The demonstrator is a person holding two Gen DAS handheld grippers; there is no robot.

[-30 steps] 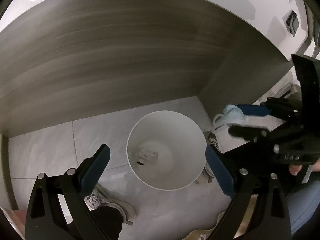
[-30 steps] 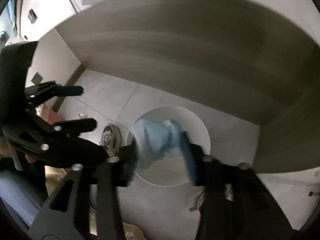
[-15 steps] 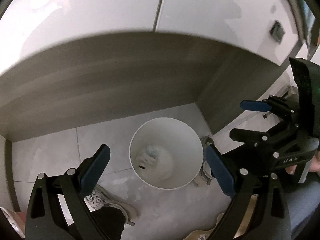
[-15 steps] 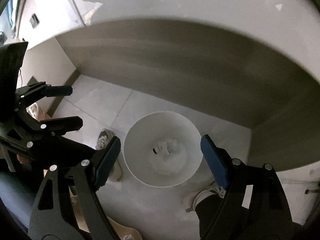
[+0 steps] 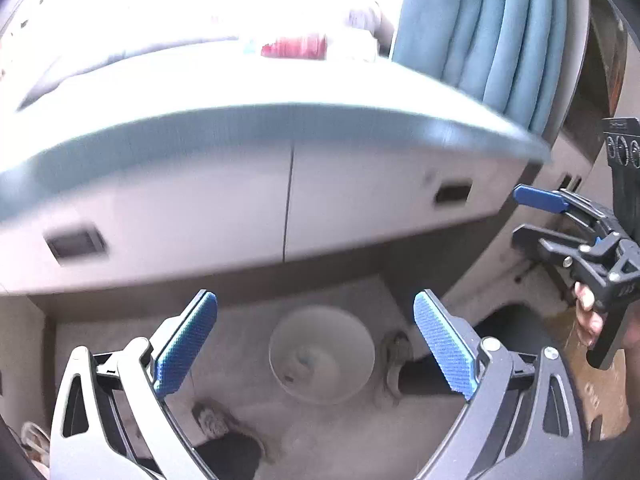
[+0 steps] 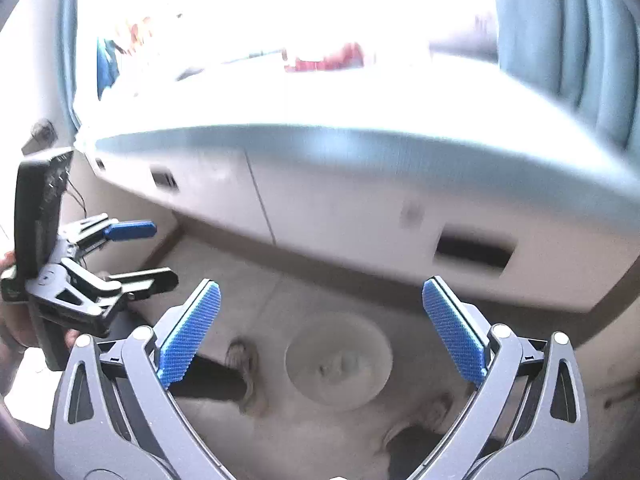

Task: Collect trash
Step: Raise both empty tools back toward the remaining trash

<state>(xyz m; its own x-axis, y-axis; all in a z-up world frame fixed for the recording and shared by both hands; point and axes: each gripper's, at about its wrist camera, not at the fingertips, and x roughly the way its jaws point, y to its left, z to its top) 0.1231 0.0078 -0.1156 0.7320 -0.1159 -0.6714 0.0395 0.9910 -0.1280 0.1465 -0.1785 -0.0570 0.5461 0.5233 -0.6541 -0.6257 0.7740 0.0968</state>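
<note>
A white round bin (image 5: 322, 354) stands on the floor under the desk, with crumpled trash in its bottom; it also shows in the right wrist view (image 6: 338, 364). My left gripper (image 5: 316, 340) is open and empty, high above the bin. My right gripper (image 6: 322, 330) is open and empty, also high above the bin. Each gripper shows in the other's view, the right one (image 5: 532, 220) at the right edge and the left one (image 6: 148, 252) at the left edge. A red item (image 5: 294, 46) lies blurred on the desk top.
The desk's pale front edge (image 5: 280, 128) and white drawer fronts (image 5: 288, 208) fill the middle. Blue curtains (image 5: 492, 28) hang at the back right. The person's shoes (image 5: 394, 356) stand on the grey tiled floor beside the bin.
The right gripper opened and dropped a pale blue crumpled piece into the bin. Both grippers then rose well above the bin, so the desk top and curtains came into view.
</note>
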